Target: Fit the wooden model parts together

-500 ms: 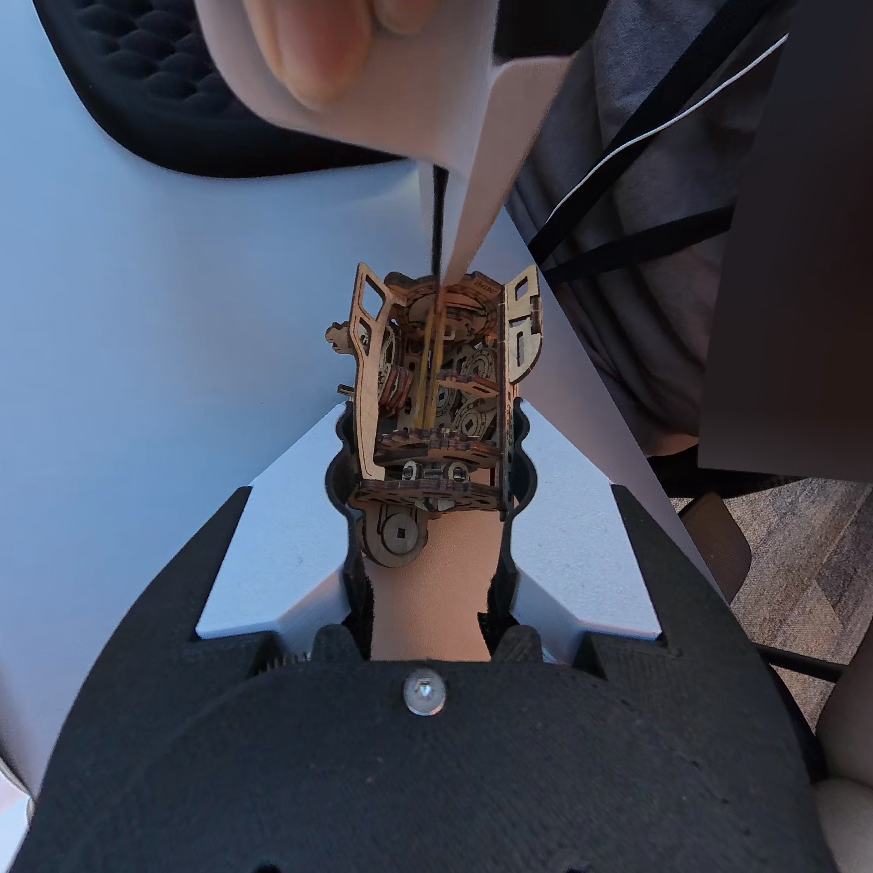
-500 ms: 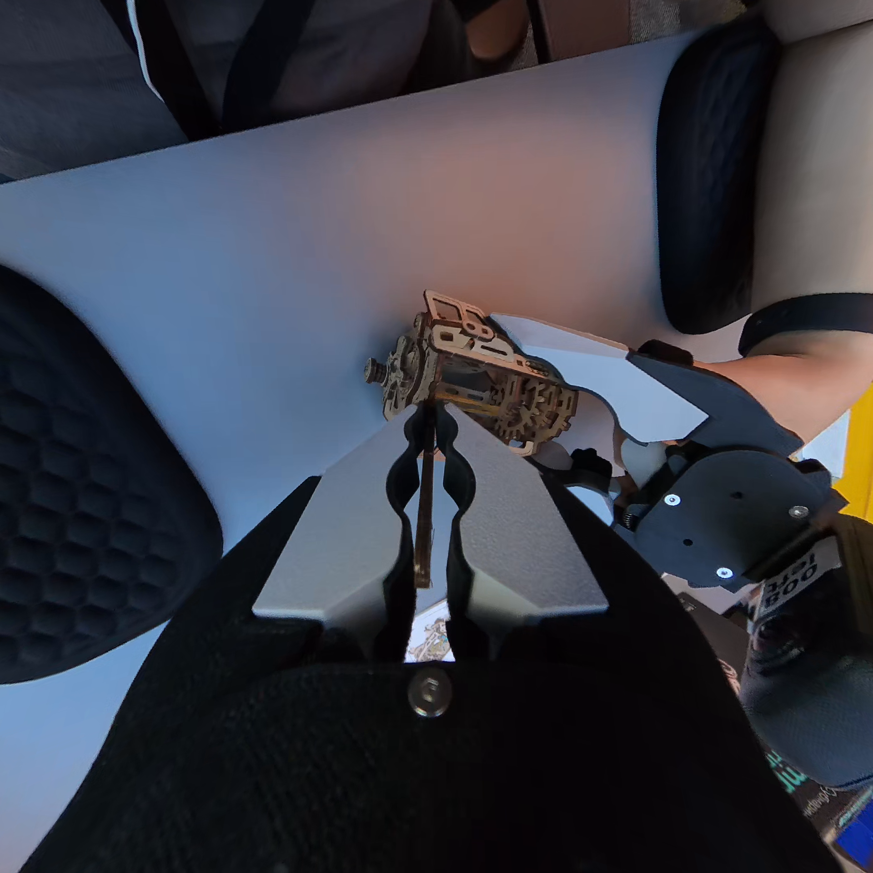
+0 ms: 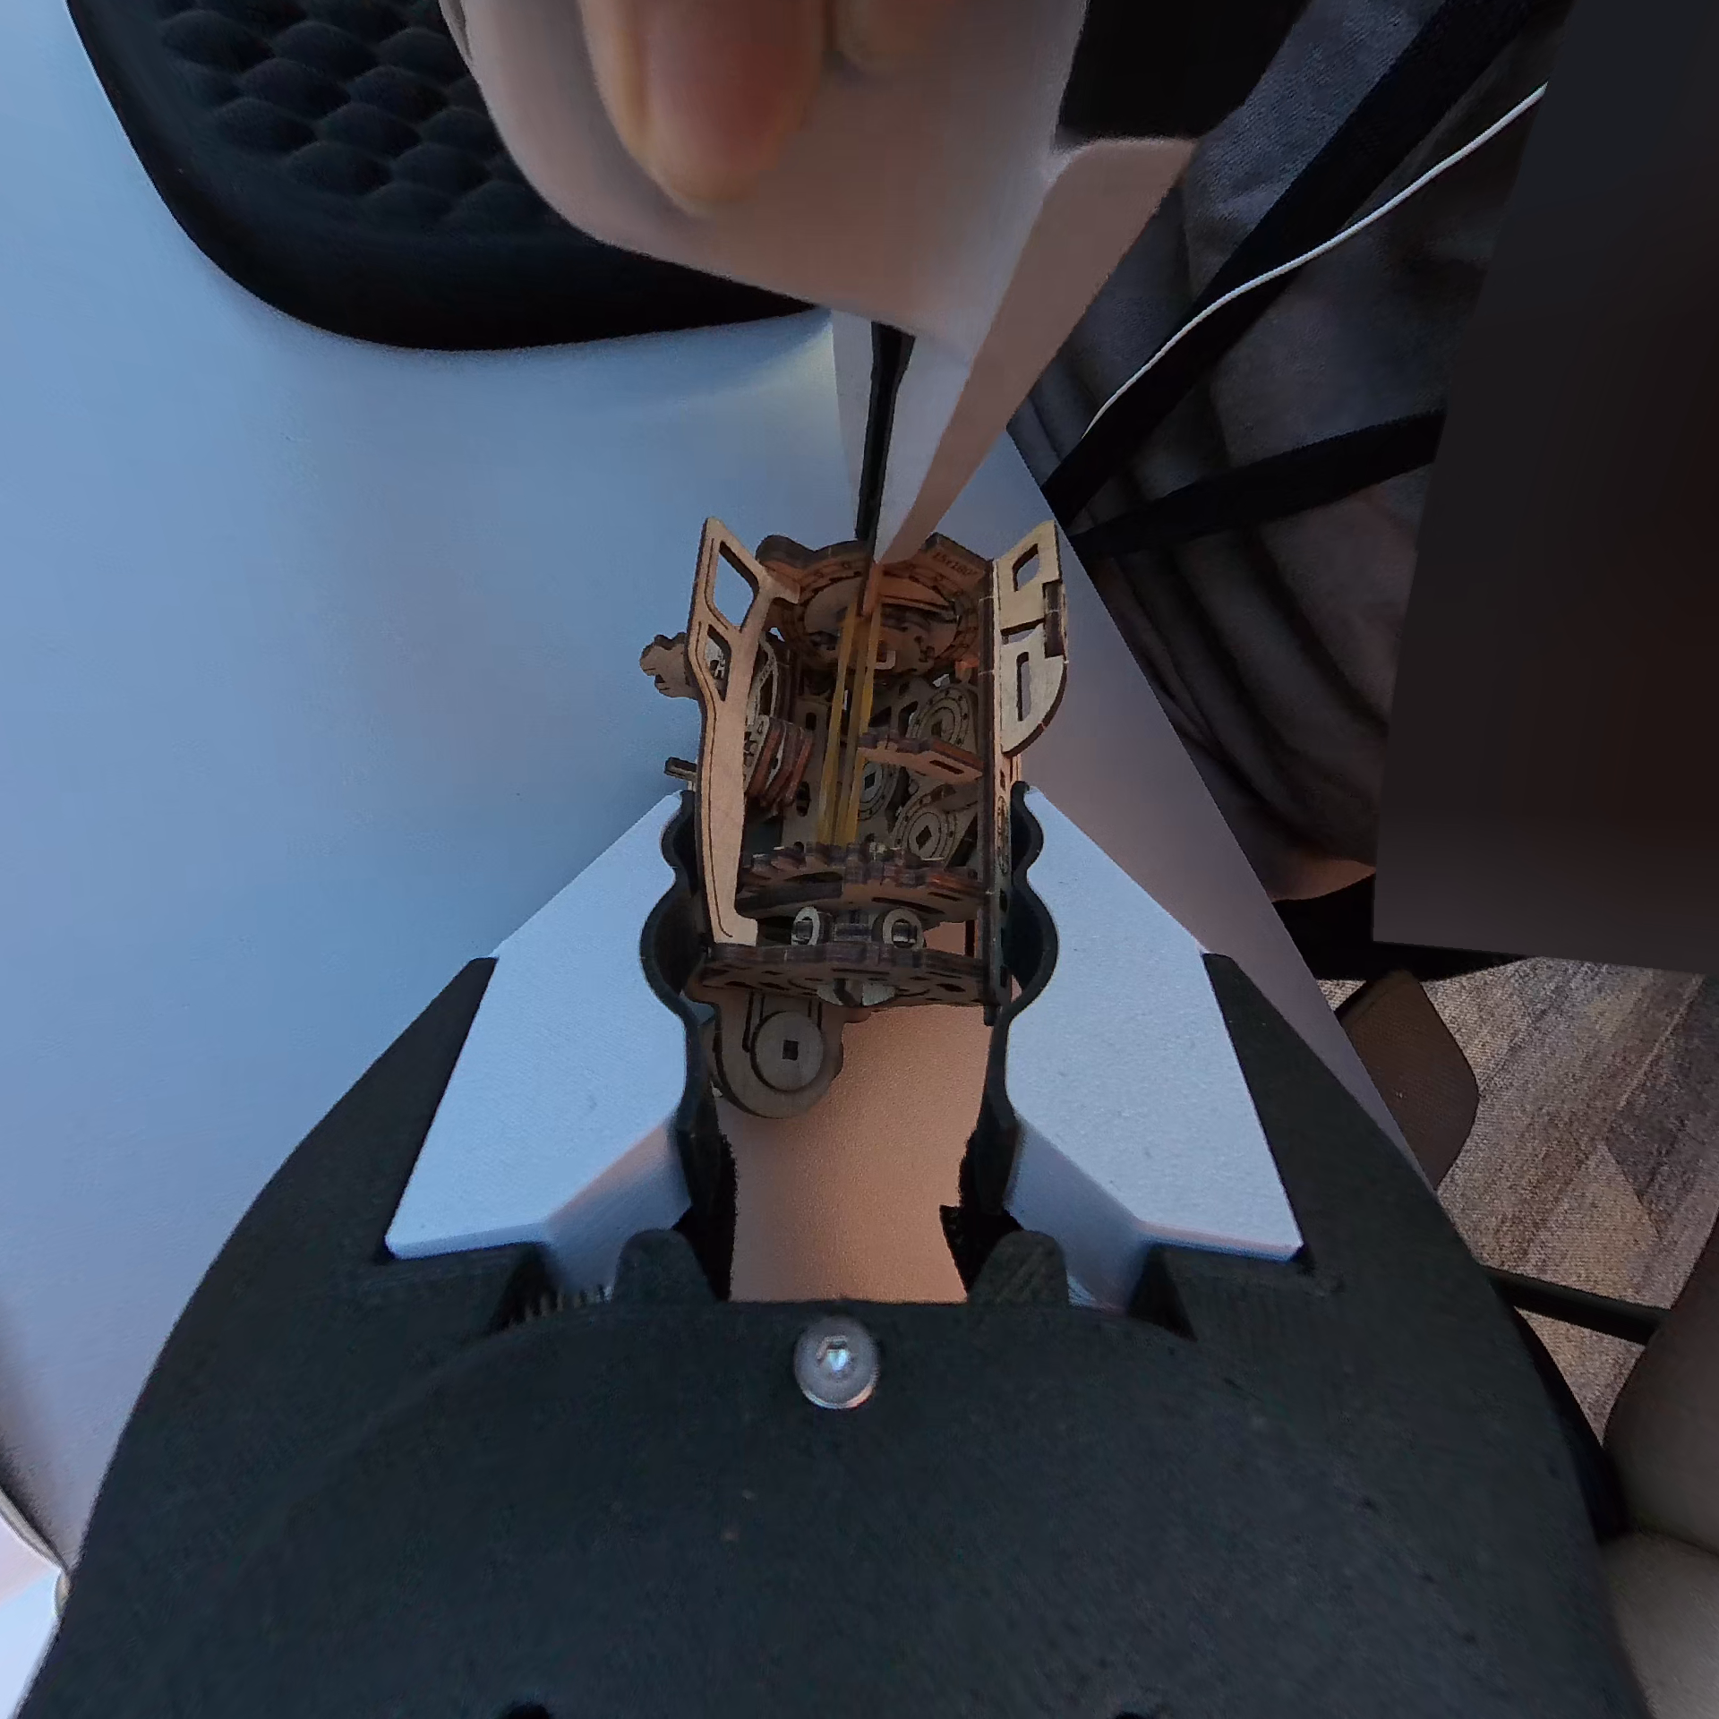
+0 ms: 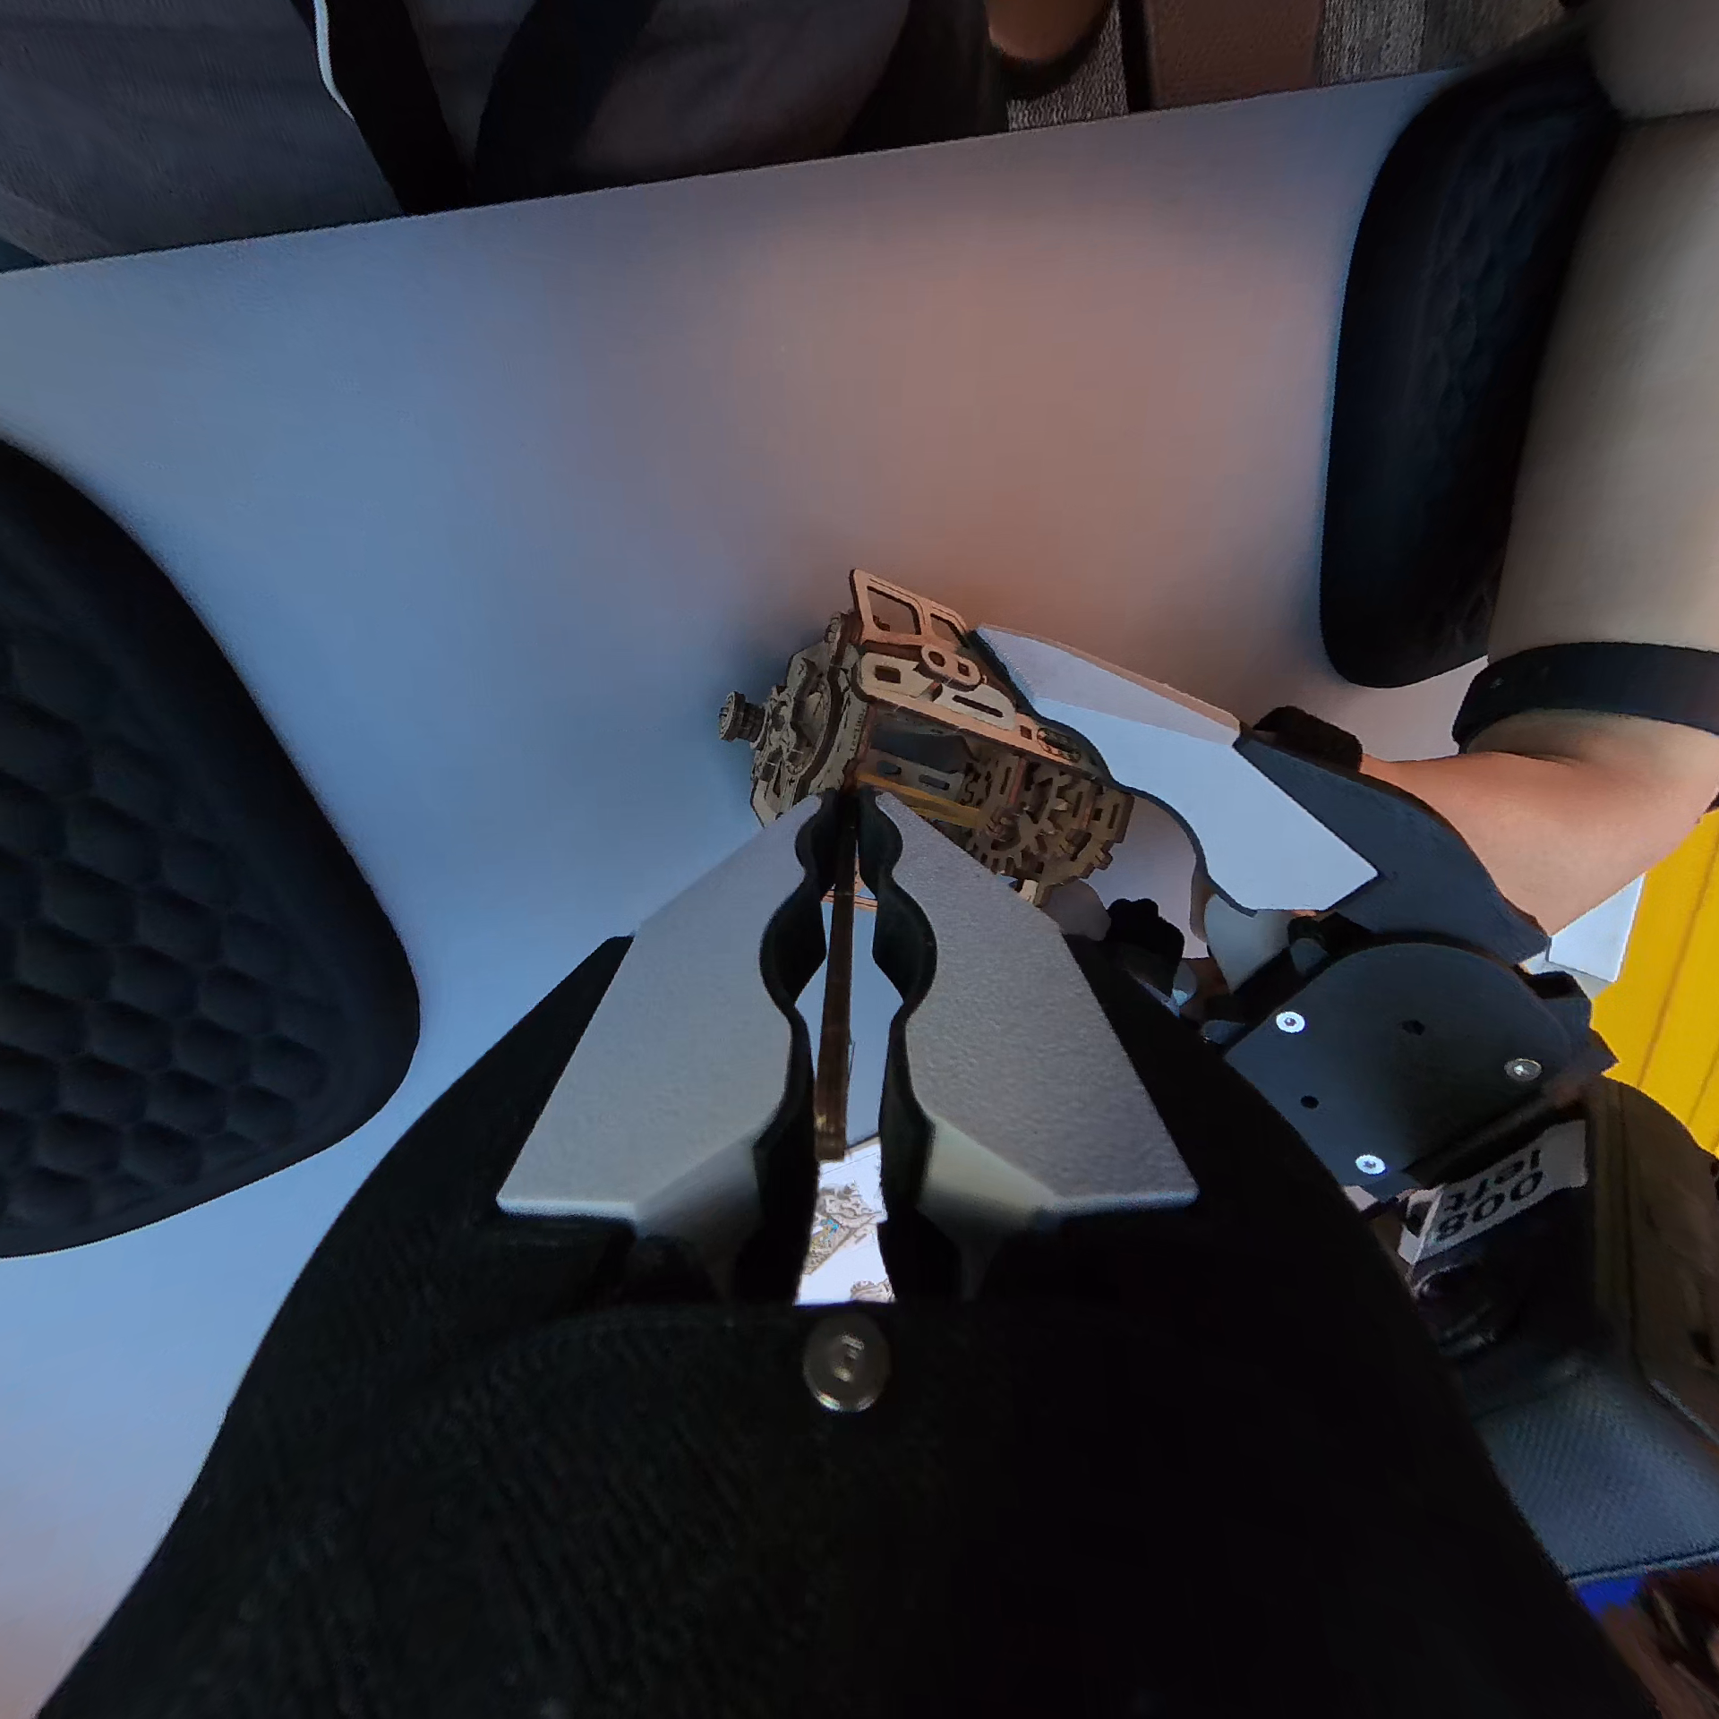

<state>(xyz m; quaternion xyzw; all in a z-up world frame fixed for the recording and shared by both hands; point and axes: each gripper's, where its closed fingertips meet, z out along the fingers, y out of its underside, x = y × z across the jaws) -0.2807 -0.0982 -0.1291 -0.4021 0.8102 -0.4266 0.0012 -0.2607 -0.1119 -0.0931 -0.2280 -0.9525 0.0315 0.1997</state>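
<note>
Left gripper (image 3: 848, 837) clamped across the sides of the wooden model (image 3: 856, 763), jaws closed only as far as its width, holding it in the air over the pale table (image 3: 279, 651) with its open, gear-filled interior facing the left wrist camera. Right gripper (image 4: 842, 819) pinched nearly closed on a thin wooden strip (image 4: 834, 1005), seen edge-on between its fingers, its tip touching the model's frame. Black honeycomb-textured pad (image 4: 139, 884) lies on the table, well apart from the model.

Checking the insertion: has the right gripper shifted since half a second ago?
No clear move: the right gripper sits at the same spot on the wooden model, against the white table.
</note>
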